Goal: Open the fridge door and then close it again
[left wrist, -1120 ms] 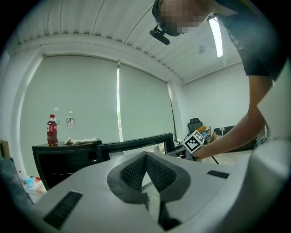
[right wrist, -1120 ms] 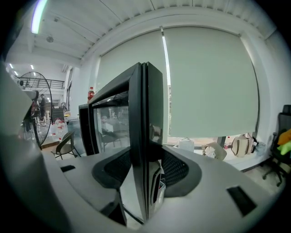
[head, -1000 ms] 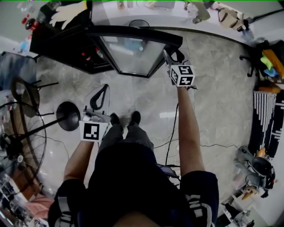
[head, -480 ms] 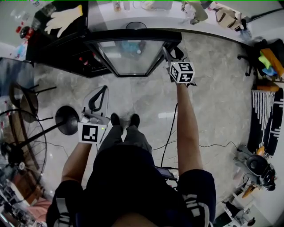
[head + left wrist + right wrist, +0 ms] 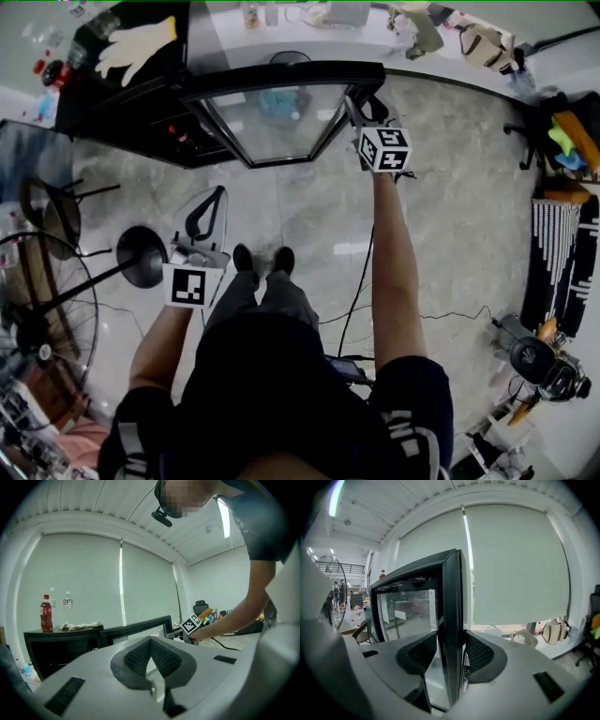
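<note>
- Glass fridge door is seen swung open at 12 o'clock; opening is judged done.
- Its free edge is clamped by the right gripper, whose jaws have just been closing.
- At 9 o'clock the left gripper is seen shut, empty; closing the door is left.

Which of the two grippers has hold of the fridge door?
The right gripper: its jaws, which have just been closing, clasp the door's black edge. The left gripper hangs well short of the fridge, jaws shut on nothing.
</note>
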`<state>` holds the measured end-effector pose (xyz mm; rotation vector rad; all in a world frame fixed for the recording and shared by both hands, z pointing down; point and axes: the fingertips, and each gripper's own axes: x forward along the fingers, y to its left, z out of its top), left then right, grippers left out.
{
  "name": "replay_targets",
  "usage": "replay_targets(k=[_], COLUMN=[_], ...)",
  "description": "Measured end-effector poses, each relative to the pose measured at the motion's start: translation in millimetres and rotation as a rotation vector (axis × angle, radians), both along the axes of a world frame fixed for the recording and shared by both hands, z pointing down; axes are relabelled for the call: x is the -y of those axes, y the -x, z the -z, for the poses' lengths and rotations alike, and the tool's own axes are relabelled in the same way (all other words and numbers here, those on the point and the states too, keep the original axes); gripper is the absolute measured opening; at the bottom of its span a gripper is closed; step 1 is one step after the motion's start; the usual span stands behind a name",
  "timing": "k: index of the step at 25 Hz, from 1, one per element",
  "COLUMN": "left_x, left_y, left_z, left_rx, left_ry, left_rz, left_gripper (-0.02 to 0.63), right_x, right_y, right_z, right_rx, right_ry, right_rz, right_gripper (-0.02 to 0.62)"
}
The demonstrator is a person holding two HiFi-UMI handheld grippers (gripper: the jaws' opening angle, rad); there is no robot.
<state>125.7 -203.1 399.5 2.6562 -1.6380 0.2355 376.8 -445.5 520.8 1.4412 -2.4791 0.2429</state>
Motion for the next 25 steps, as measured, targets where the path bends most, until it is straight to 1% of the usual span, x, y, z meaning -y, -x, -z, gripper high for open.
replay_targets(k=[13, 25], left_x=[7, 11], left_y=[11, 19], left_z=[-2, -3], left_rx=[0.01, 0.023], left_ry=[0.0, -0.003], left_rz=[0.025, 0.035], left_gripper=[0.023, 0.023], right_x=[25, 35], right_y=[7, 9], right_z=[-2, -2], right_rx=[-0.004, -0.047], right_ry=[-0.005, -0.01], right_rz=[0.01, 0.017], right_gripper=[0.201, 0.199])
